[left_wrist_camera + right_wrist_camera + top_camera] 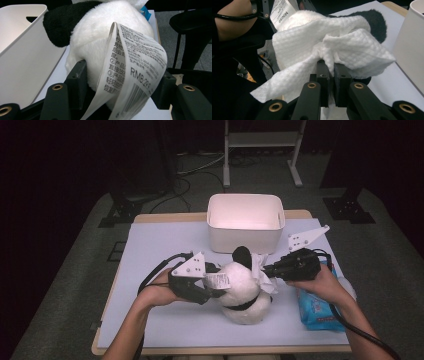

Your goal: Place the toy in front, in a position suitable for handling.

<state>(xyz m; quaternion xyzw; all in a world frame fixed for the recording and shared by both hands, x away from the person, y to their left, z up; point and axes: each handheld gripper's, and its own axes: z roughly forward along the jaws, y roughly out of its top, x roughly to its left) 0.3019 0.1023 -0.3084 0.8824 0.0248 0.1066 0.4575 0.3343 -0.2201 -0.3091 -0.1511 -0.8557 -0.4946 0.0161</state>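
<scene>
Right gripper fingers pinch wipe w/ edges draped over plush panda.

High overhead view, two close gripper views, plush panda shared.

The room is dark, its walls lost in shadow; light falls mainly on the table at the centre. It is a pale wooden table with rounded corners, covered by a light lavender-grey mat. Under it spreads grey carpet, lit at three and nine o'clock and dim farther out. At twelve o'clock, beyond the table, stands a white metal frame on two feet, with cables trailing over the floor just beside it. Black stand bases sit at ten o'clock, and another black base sits at two o'clock.
</scene>
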